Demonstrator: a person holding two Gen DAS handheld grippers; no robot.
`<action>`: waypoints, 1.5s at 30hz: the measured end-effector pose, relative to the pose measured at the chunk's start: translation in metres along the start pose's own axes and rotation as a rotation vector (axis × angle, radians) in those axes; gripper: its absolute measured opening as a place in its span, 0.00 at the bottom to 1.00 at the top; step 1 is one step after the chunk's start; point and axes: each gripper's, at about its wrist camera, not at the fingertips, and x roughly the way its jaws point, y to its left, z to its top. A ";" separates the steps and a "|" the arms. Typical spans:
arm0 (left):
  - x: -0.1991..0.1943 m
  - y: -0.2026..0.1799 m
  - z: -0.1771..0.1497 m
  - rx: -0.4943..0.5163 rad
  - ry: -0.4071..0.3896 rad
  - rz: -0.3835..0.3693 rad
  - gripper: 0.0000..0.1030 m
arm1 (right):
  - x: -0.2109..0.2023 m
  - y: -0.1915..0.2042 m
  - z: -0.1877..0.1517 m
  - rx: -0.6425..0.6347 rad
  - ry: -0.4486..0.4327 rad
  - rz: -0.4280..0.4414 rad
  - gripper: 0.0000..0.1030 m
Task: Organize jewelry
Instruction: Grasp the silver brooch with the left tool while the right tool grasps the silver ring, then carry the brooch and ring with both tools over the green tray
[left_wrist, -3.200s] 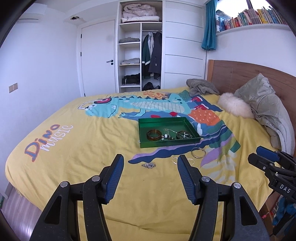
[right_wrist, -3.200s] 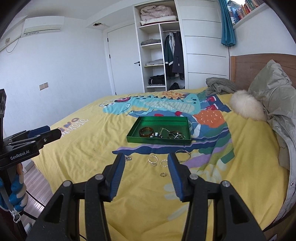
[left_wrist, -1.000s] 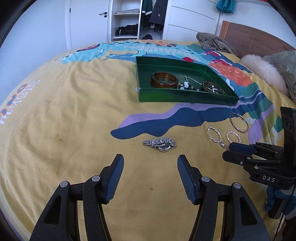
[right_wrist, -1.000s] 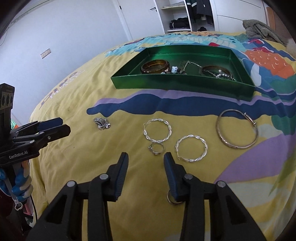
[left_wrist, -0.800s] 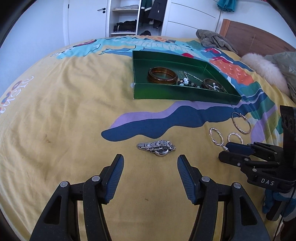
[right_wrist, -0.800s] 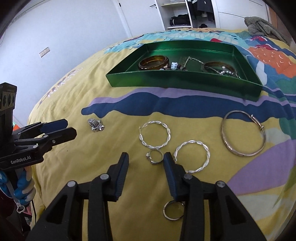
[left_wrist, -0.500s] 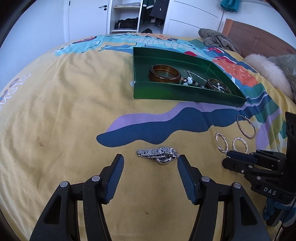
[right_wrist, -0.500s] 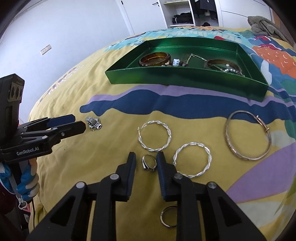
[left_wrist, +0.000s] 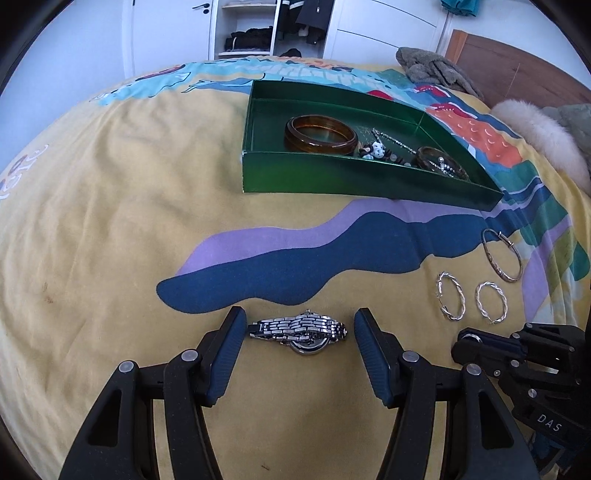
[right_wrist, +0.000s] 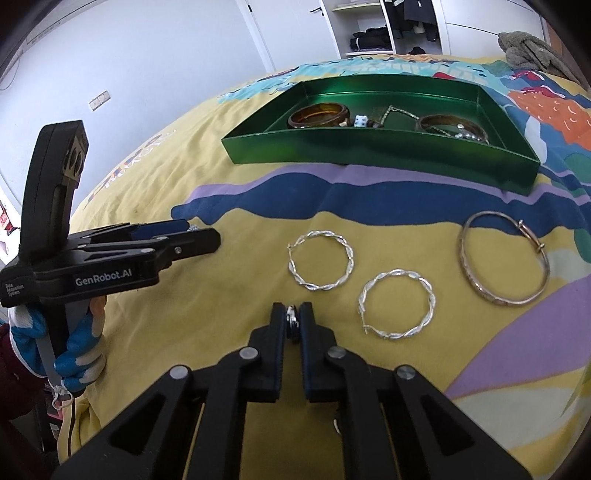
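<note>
A silver watch (left_wrist: 299, 331) lies on the yellow bedspread between the open fingers of my left gripper (left_wrist: 299, 332), which sits low over it. My right gripper (right_wrist: 293, 321) is shut on a small silver ring (right_wrist: 293, 318), low over the bedspread. Two twisted silver hoop earrings (right_wrist: 320, 266) (right_wrist: 396, 303) and a thin bangle (right_wrist: 504, 258) lie just beyond it. A green tray (right_wrist: 376, 151) holds an amber bangle (right_wrist: 318, 114), a chain and beads. The tray (left_wrist: 354, 177) shows in the left wrist view too.
Another small ring (right_wrist: 337, 426) lies partly hidden under my right gripper. A grey cloth (left_wrist: 432, 70), a white fluffy cushion (left_wrist: 535, 129) and a wooden headboard (left_wrist: 517, 74) are at the far right. An open wardrobe (left_wrist: 273, 26) stands behind the bed.
My right gripper has closed on the small ring. My left gripper has moved forward and down so its open fingers now flank the watch.
</note>
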 end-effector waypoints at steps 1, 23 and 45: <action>0.002 -0.001 0.000 0.003 -0.004 0.008 0.57 | 0.000 0.000 0.000 0.001 -0.001 0.001 0.07; -0.049 -0.002 0.000 0.033 -0.124 -0.029 0.23 | -0.031 0.010 -0.006 0.027 -0.069 -0.012 0.06; -0.007 -0.022 0.146 0.012 -0.162 -0.071 0.23 | -0.057 -0.026 0.147 0.032 -0.283 -0.131 0.06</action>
